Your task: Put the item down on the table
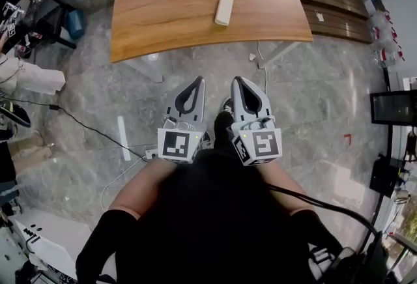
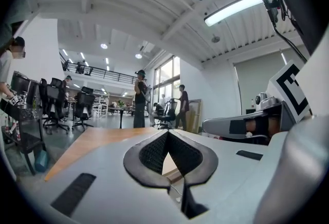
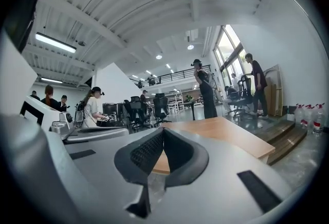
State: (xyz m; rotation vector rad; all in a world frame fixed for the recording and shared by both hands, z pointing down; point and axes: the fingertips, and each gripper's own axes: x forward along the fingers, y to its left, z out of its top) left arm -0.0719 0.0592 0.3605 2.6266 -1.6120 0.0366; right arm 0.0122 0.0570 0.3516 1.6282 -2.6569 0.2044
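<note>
judging the pale block (image 1: 224, 9) already down on the far table (image 1: 163, 22), hold left gripper (image 1: 197, 81) and right gripper (image 1: 238, 81) clenched, empty, clear.

Ahead of you stands a wooden counter (image 1: 169, 9) with a curved near edge. One pale rectangular block (image 1: 223, 9) lies flat on it, right of centre and clear of every edge. The grey stone floor (image 1: 313, 100) below you carries a dark cable (image 1: 85, 125) and a white strip (image 1: 124, 138) to your left.
</note>
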